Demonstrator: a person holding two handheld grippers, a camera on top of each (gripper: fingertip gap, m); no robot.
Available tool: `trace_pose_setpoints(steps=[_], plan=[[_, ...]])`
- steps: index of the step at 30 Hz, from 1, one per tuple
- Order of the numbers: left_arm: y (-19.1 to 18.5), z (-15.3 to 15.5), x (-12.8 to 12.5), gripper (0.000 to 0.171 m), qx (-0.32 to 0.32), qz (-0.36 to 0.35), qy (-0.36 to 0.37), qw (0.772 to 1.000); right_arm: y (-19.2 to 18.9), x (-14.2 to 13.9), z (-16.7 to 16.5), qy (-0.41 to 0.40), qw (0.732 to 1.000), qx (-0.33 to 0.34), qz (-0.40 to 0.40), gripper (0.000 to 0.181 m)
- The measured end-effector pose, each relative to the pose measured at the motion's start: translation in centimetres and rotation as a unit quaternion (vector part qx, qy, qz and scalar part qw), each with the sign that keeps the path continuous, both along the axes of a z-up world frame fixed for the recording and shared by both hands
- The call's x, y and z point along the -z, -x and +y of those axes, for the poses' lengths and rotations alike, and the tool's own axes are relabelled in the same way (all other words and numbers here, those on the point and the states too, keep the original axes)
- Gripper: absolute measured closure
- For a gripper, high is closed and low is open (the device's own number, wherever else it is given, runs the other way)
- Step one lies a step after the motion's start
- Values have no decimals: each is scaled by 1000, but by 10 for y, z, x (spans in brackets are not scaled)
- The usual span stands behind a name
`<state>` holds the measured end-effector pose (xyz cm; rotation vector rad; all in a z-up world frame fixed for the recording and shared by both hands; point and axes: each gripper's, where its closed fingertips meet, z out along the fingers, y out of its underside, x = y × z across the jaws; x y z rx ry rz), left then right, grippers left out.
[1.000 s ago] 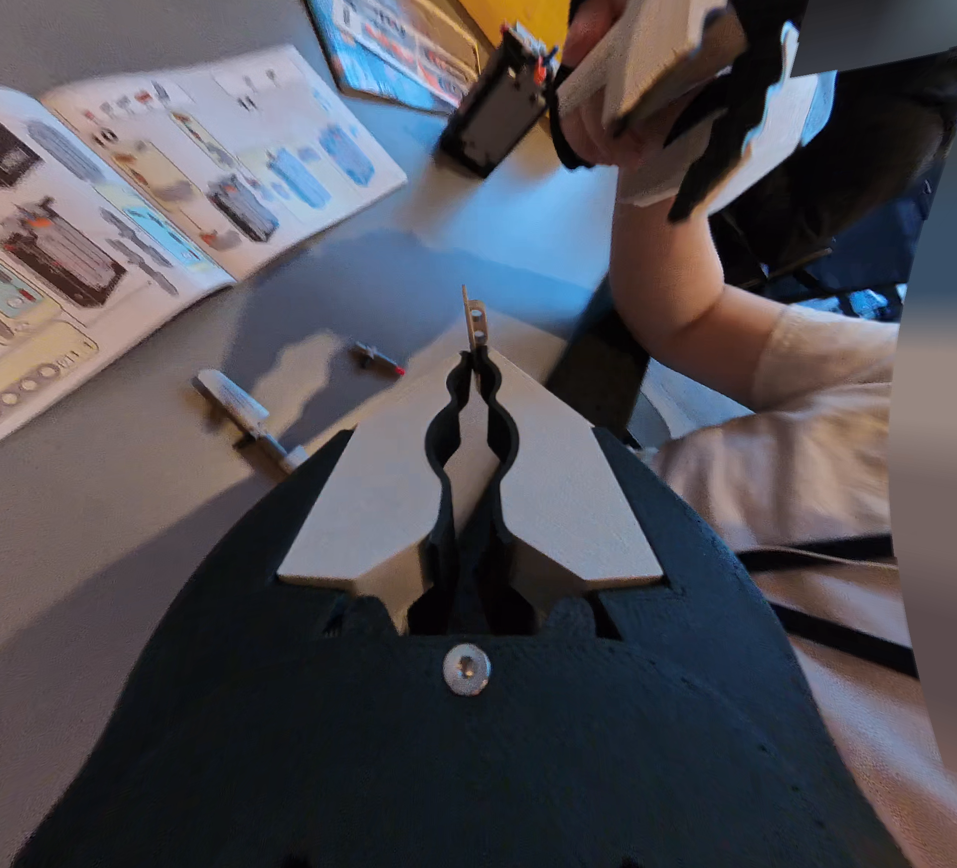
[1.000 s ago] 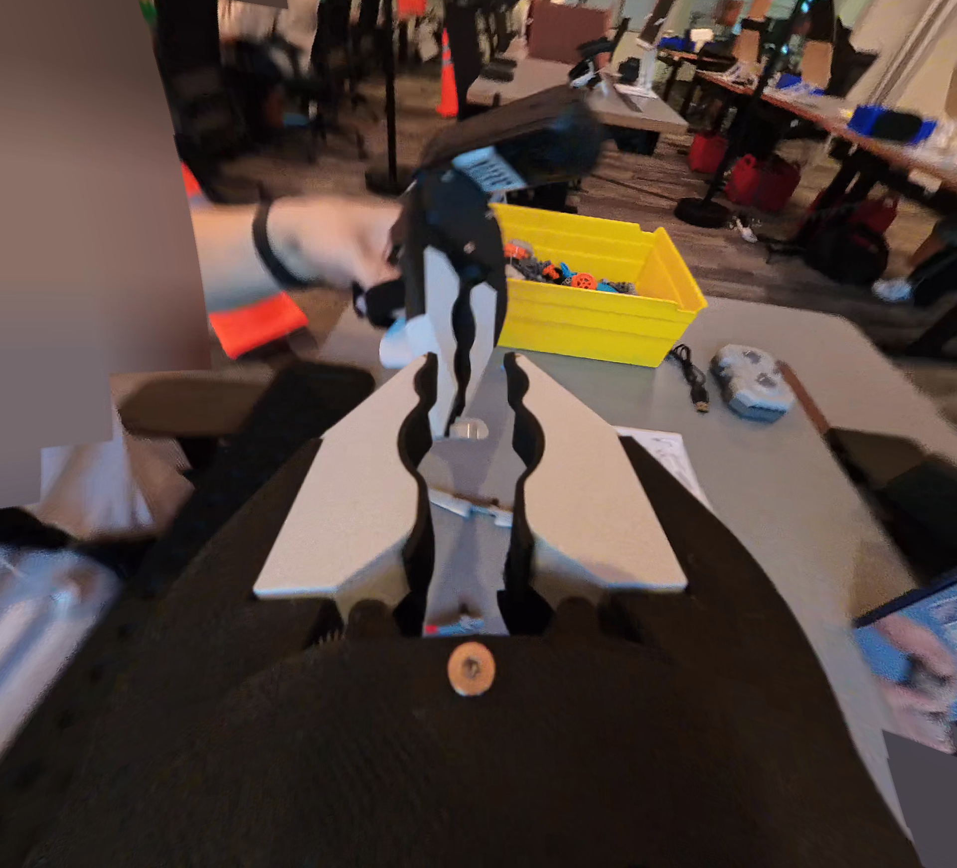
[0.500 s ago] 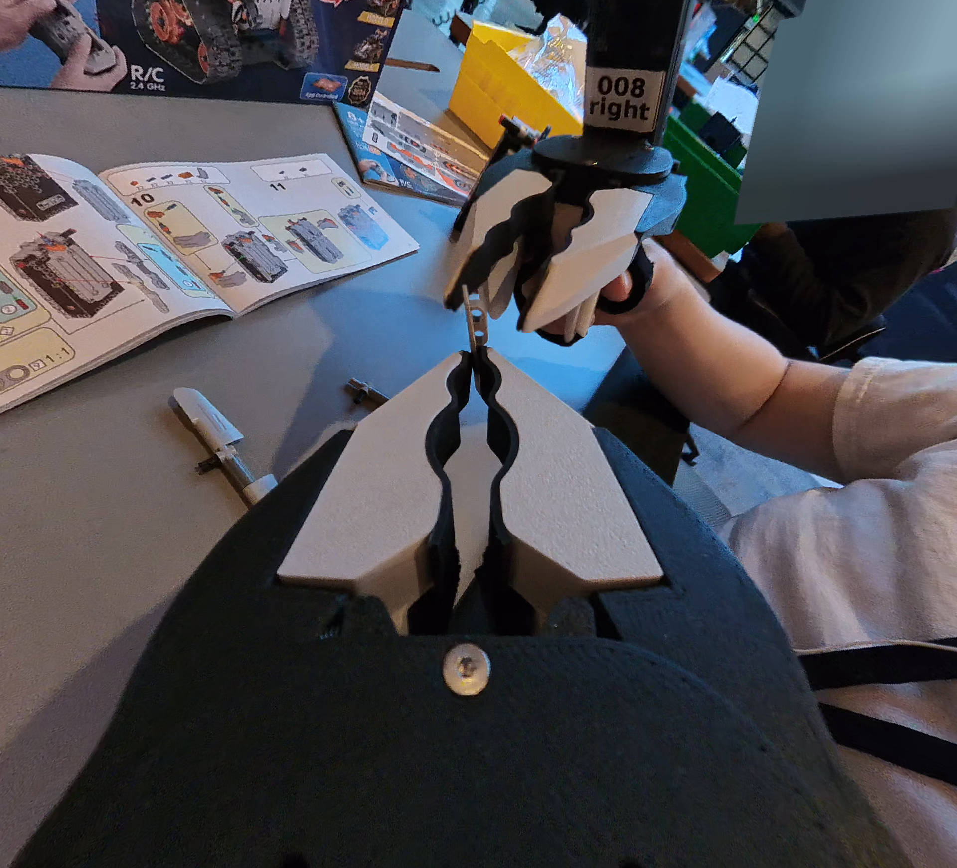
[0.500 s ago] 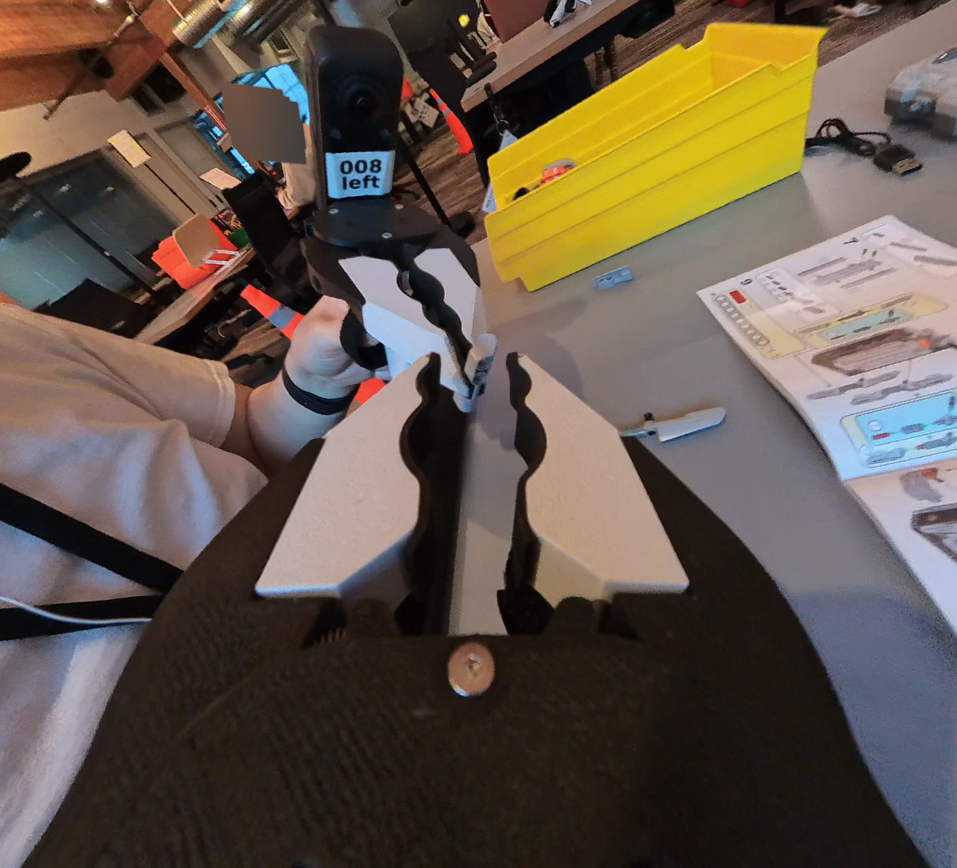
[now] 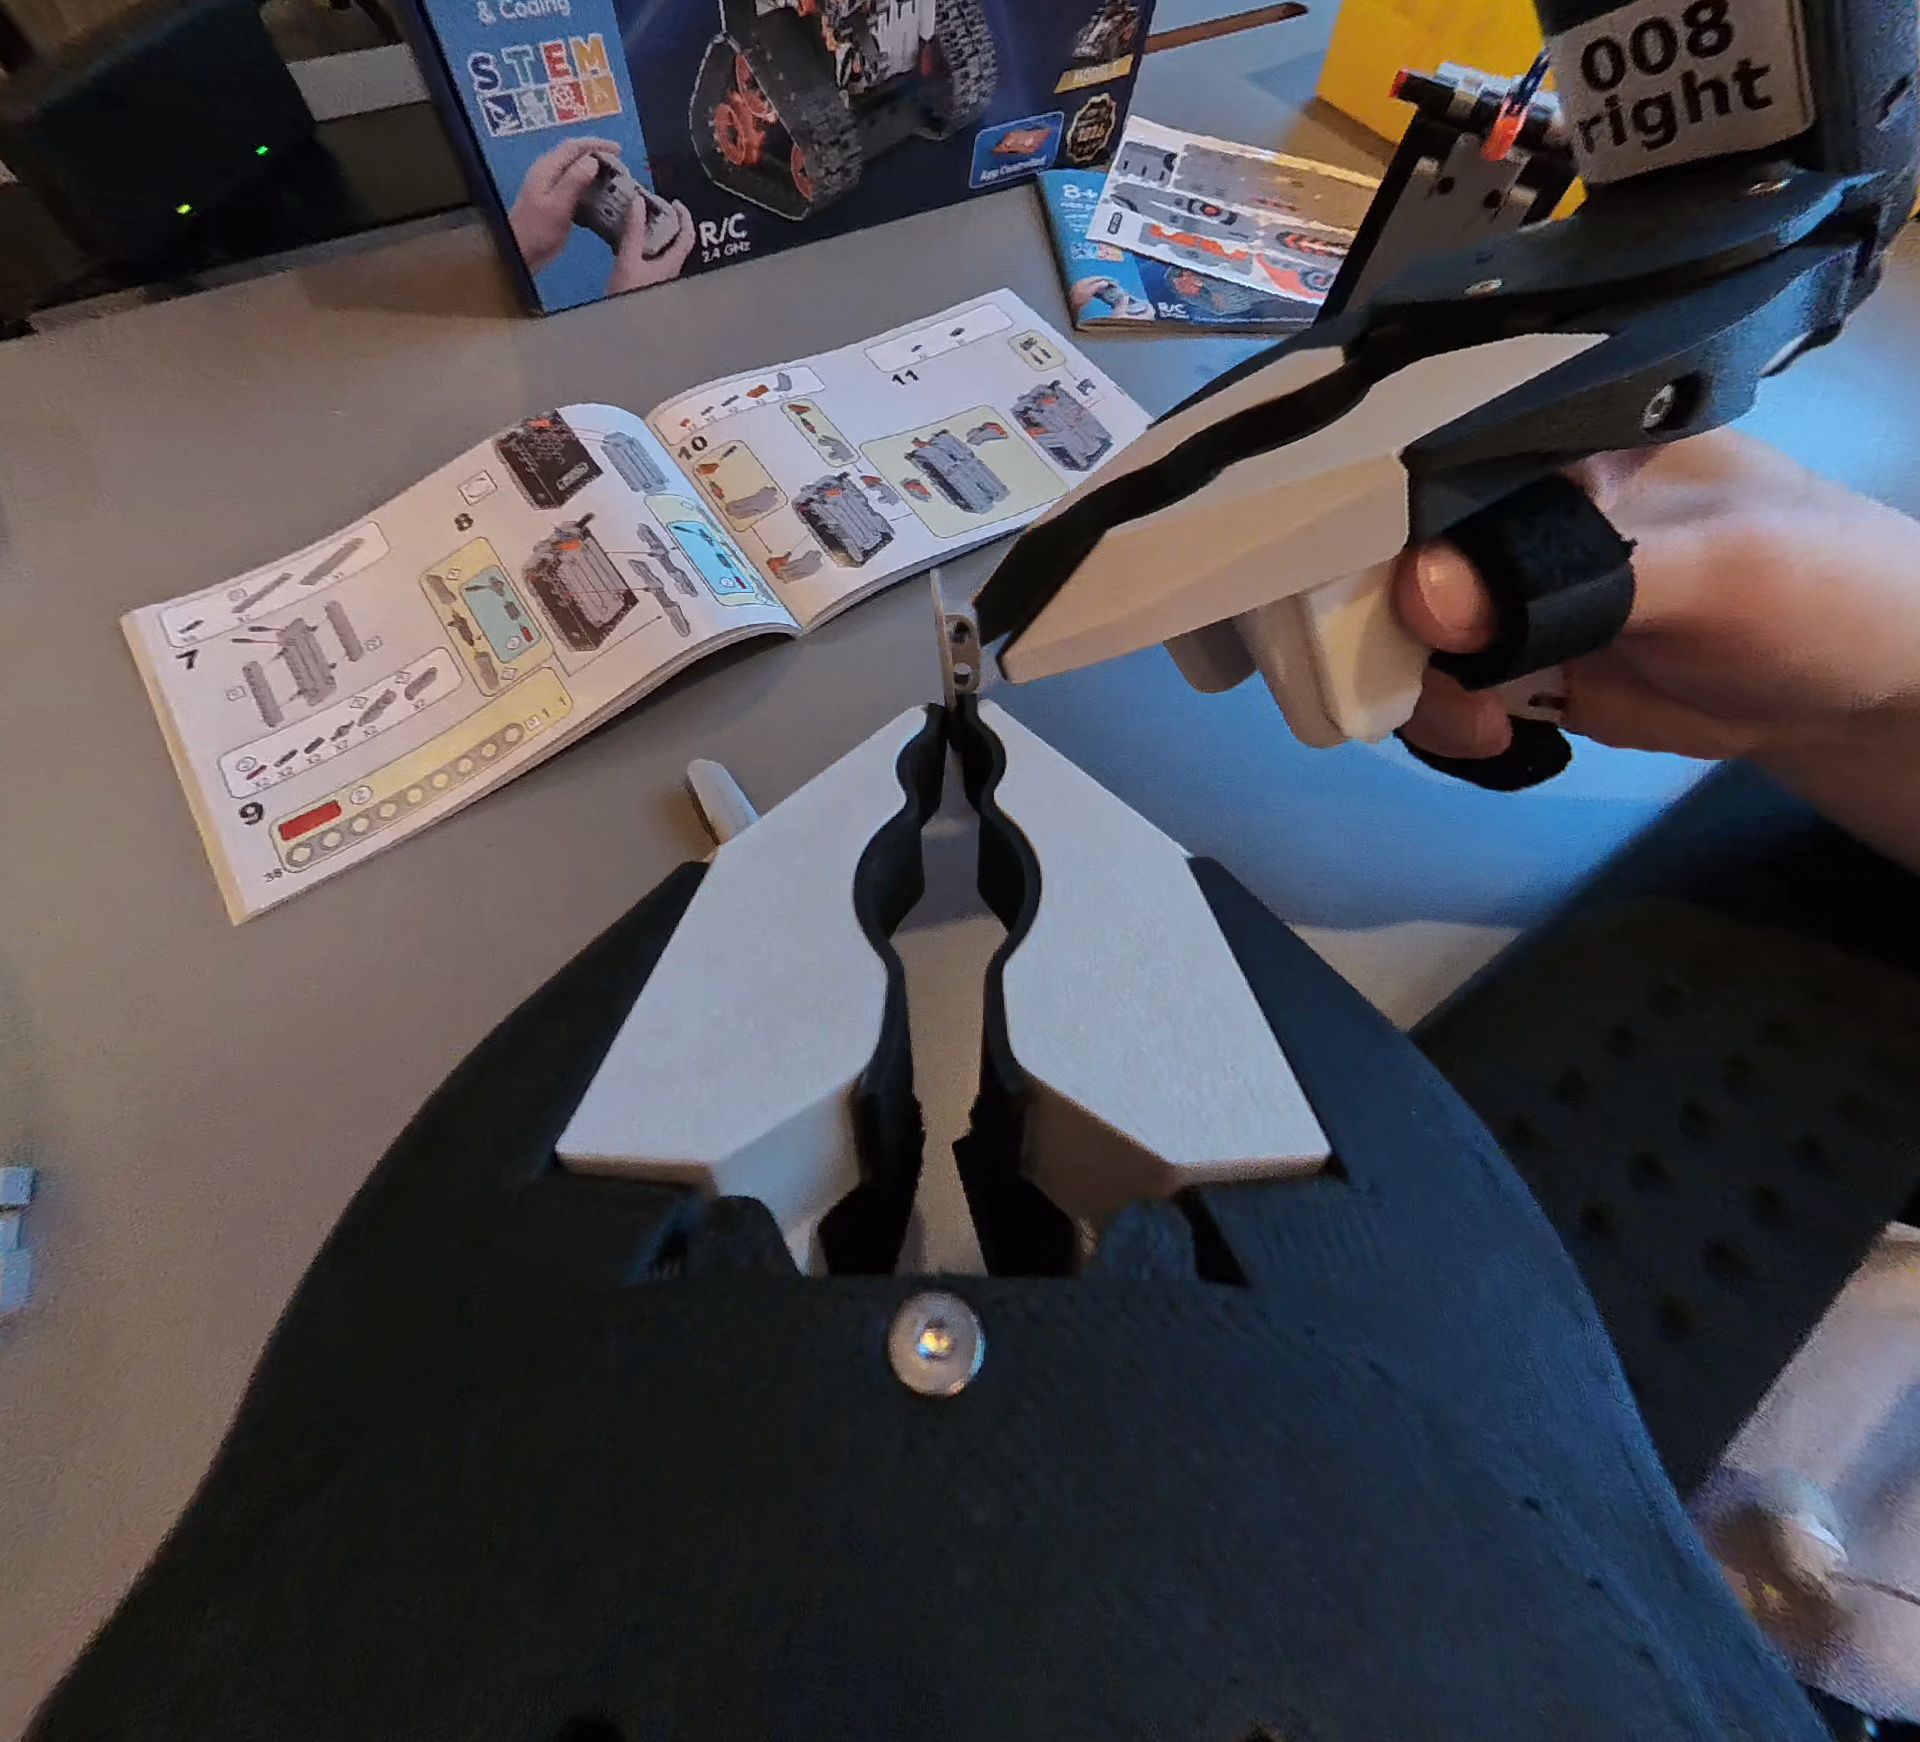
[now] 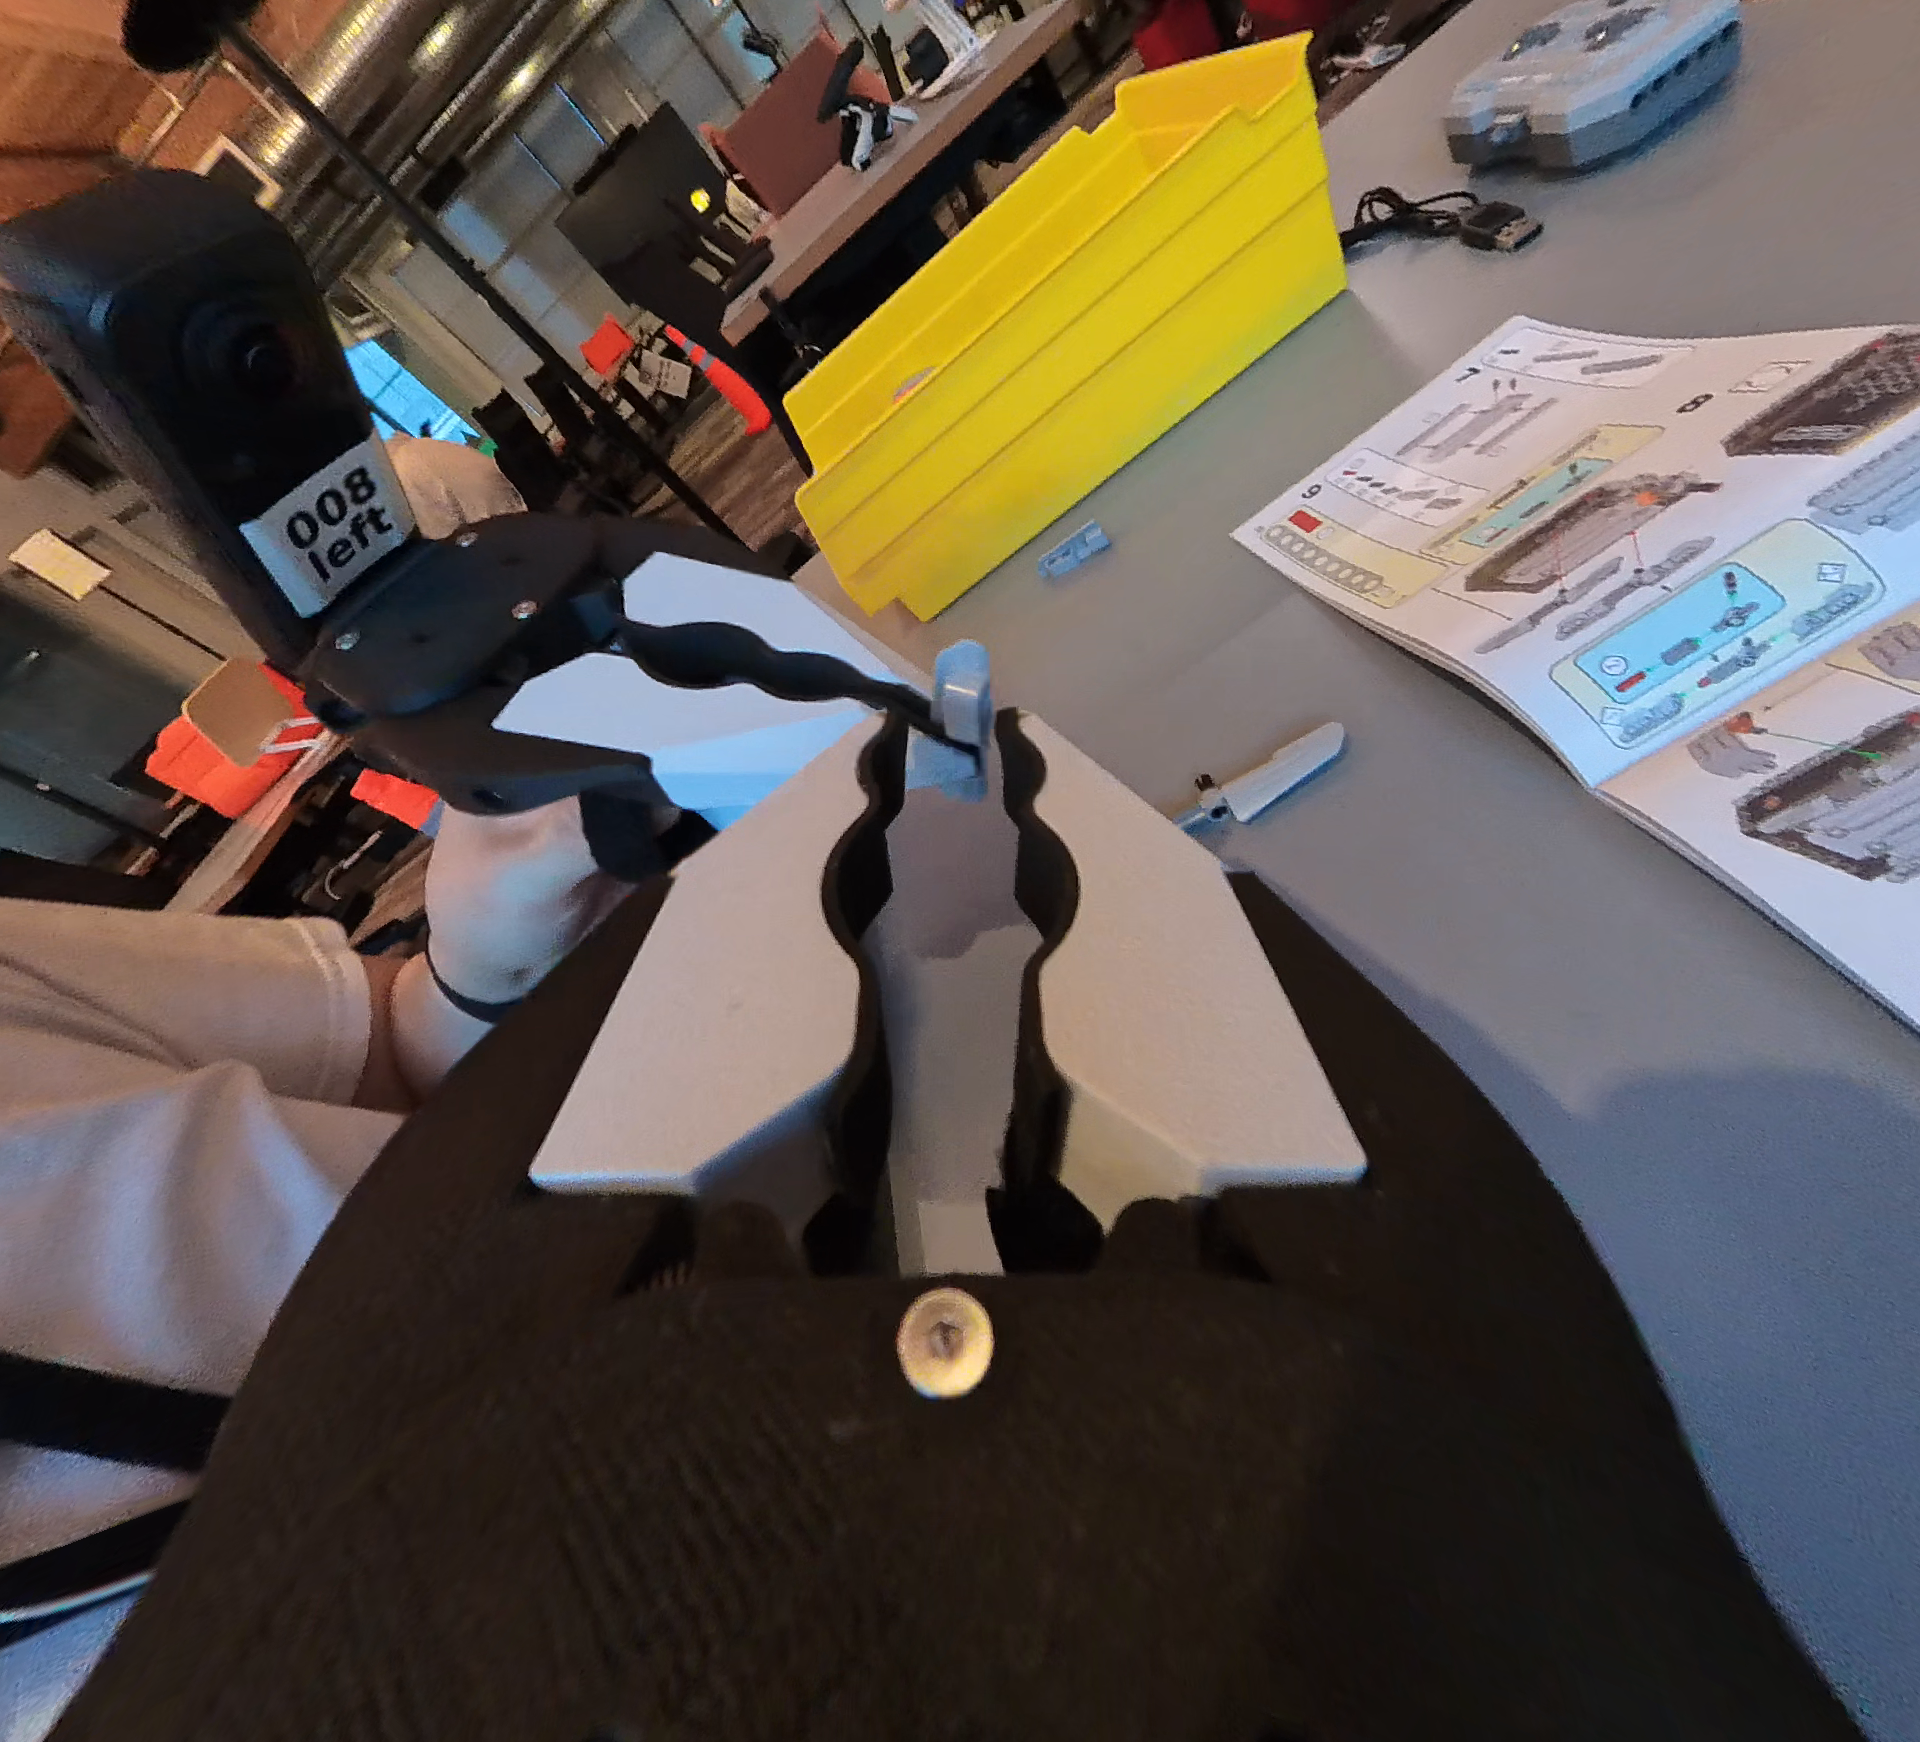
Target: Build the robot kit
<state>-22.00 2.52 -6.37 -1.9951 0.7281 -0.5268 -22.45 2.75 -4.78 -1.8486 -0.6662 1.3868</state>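
My left gripper (image 5: 956,718) is shut on a small grey beam piece with holes (image 5: 954,643), which sticks up from its tips above the grey table (image 5: 312,1017). My right gripper (image 5: 992,643) reaches in from the right, a hand on its handle, with its tips at that piece. In the right wrist view my right gripper (image 6: 943,726) is open, with a narrow gap. The grey piece (image 6: 961,684) and the left gripper's tips (image 6: 925,724) sit between its fingertips. A slim gap shows on the piece's left side.
An open instruction booklet (image 5: 582,591) lies on the table, also in the right wrist view (image 6: 1662,570). Behind it stand a toy kit box (image 5: 790,30) and a second leaflet (image 5: 1195,238). A yellow bin (image 6: 1070,404), a grey pointed part (image 6: 1268,773), a small blue-grey part (image 6: 1075,546), a grey controller (image 6: 1590,82) and a cable (image 6: 1444,222) are nearby. My two grippers' fingertips are within a few centimetres of each other. Left tips and right tips are each some 35 cm from the grey controller (image 6: 1590,82).
My right gripper has come in from farther back and now has its tips around the piece held by my left gripper. Its jaws have narrowed a little. The left grip is unchanged.
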Motion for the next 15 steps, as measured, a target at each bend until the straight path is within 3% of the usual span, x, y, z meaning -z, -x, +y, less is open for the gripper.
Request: trace_pose_setpoints(steps=[4, 9, 13, 15], plan=[[-1, 3, 3, 171, -12, 16, -17, 1000, -2, 2, 8, -18, 1000, 25, -4, 177], [-3, 0, 3, 170, -3, 18, -19, 1000, -2, 3, 7, -29, 1000, 7, -7, 177], [-14, -23, -3, 137, 105, -30, 20, 994, -8, -13, -5, -30, 996, -69, 49, 178], [-15, -32, -10, 135, 149, -78, 29, 985, -13, -21, -10, -20, 991, -106, 82, 177]])
